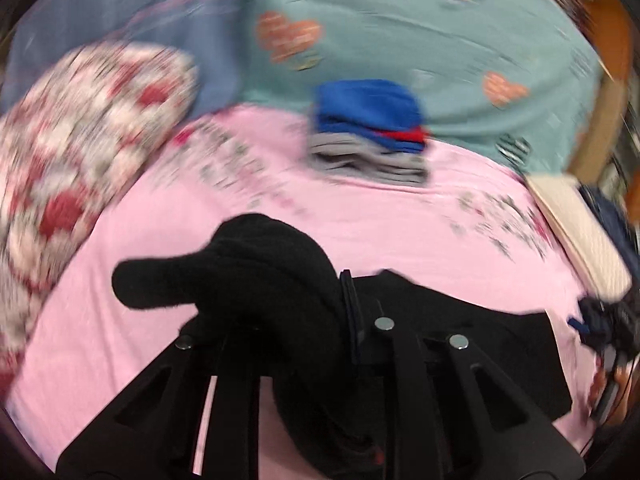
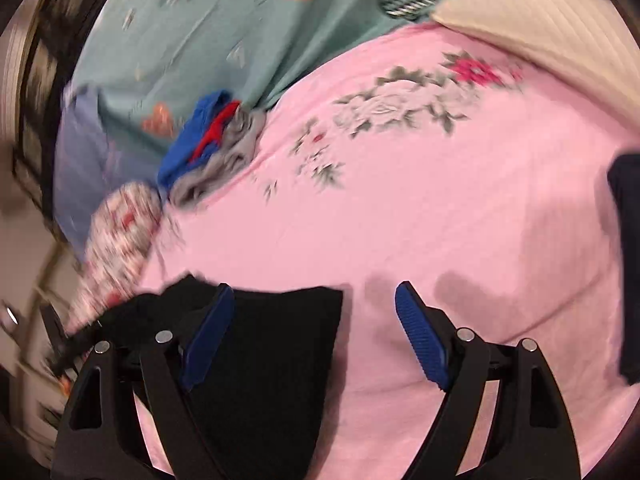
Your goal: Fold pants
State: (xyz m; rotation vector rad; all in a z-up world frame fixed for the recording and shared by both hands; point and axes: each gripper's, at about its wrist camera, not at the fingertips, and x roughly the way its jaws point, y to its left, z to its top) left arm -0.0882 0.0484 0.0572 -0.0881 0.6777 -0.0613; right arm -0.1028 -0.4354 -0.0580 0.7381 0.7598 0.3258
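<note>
The black pants [image 1: 260, 272] lie on the pink flowered sheet [image 1: 400, 232]. My left gripper [image 1: 352, 312] is shut on the black pants, and a thick bunched fold of the fabric rises in front of its fingers and hides the left one. The rest of the pants lies flat to the right. In the right wrist view the pants [image 2: 276, 360] lie at the lower left, under my left finger. My right gripper [image 2: 316, 308] is open and empty, its blue pads [image 2: 420, 340] wide apart just above the pants' right edge.
A stack of folded blue, red and grey clothes [image 1: 368, 132] sits at the far edge of the pink sheet; it also shows in the right wrist view [image 2: 212, 140]. A red and white patterned pillow [image 1: 80, 140] lies at the left. A cream cushion [image 1: 580, 232] and dark cloth are at the right.
</note>
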